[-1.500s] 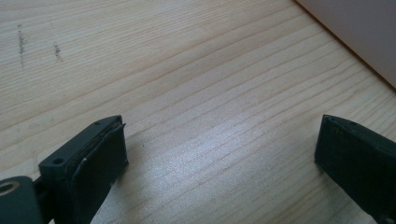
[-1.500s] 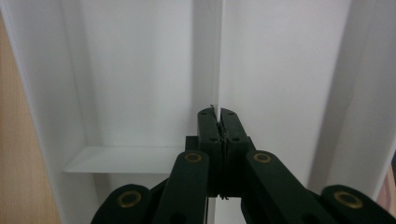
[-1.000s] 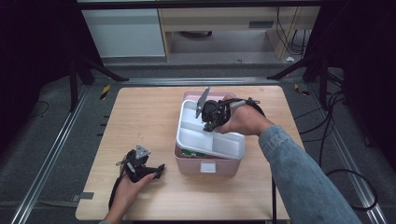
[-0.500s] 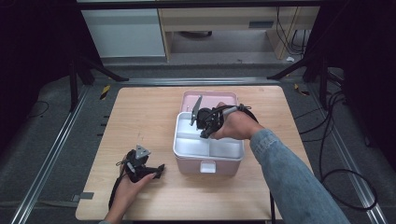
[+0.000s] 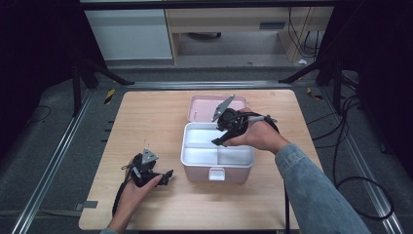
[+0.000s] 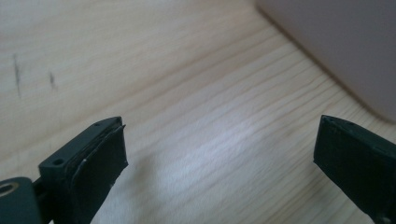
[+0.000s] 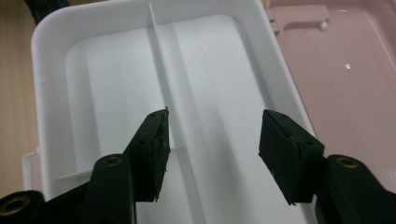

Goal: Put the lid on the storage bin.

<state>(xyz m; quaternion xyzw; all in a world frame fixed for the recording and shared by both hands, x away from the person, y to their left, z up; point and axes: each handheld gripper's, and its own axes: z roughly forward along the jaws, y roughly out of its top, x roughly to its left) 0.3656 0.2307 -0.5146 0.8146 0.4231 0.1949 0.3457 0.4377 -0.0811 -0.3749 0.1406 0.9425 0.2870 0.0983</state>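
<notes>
Since a second ago the white tray (image 5: 216, 151) has gone from tilted in the air, gripped by the right gripper (image 5: 220, 137), to sitting level in the pink box (image 5: 214, 173), and that gripper's jaws have just been opening, so nothing is between its fingers (image 7: 149, 154) now. They stand moderately apart just above the tray's long divider, one on each side, which suggests the divider was the handle for lowering the insert. The box stands a little right of the bench's (image 5: 146, 112) middle, its latch toward the near edge, and its pink lid (image 5: 204, 105) lies open flat behind it toward the far edge, out of the way so the tray can drop straight in. The left gripper (image 5: 160, 176) rests low near the bench's near-left part, just beside the box's wall, its fingers (image 6: 88, 163) wide and empty over bare wood, seemingly parked while the right hand works alone.
</notes>
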